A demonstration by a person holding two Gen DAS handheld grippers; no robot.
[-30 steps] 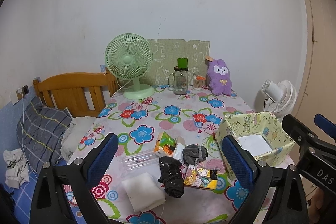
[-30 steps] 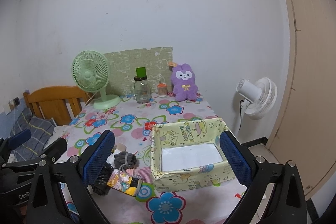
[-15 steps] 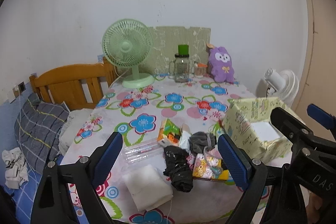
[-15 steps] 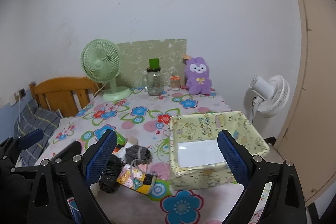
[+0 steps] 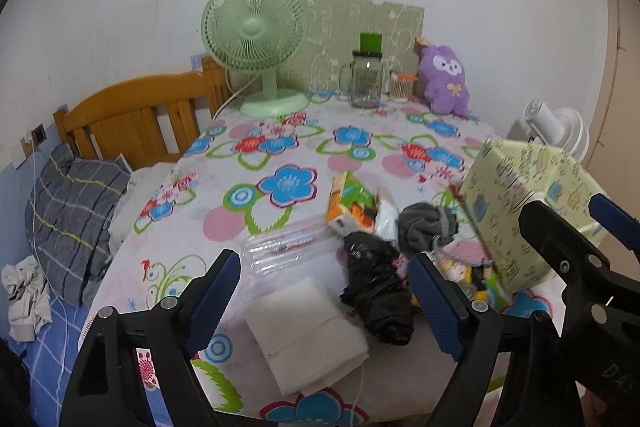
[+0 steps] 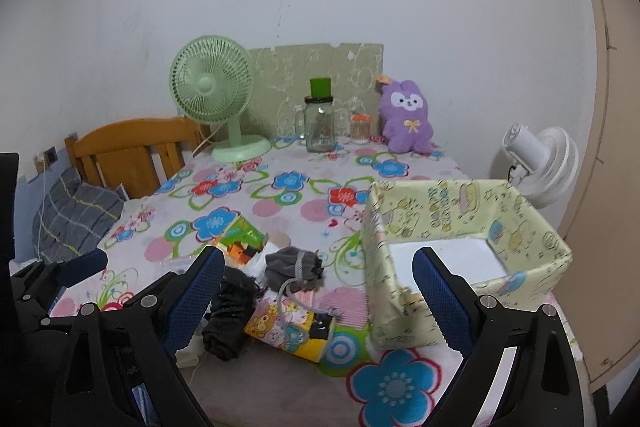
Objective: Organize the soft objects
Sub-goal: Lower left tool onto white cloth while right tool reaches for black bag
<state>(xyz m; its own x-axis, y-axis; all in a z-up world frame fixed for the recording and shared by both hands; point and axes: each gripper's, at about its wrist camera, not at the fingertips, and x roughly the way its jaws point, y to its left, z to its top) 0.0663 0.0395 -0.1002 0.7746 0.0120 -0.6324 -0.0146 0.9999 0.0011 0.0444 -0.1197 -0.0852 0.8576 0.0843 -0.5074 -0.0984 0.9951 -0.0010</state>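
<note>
Both the left tongs (image 5: 324, 297) and right tongs (image 6: 316, 297) stand apart, empty; recommend pinching the white cloth (image 5: 306, 335) centrally before lifting into the box (image 6: 460, 259).

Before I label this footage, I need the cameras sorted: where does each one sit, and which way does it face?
Left wrist view: rides the left claw, open, low at the table's near edge, facing the folded white cloth and black bundle; the right claw's arm shows at right.
Right wrist view: rides the right claw, open, facing the yellow-green box; the left claw's arm shows at left.
Shared: green fan, glass jar, purple plush, black bundle and box.
</note>
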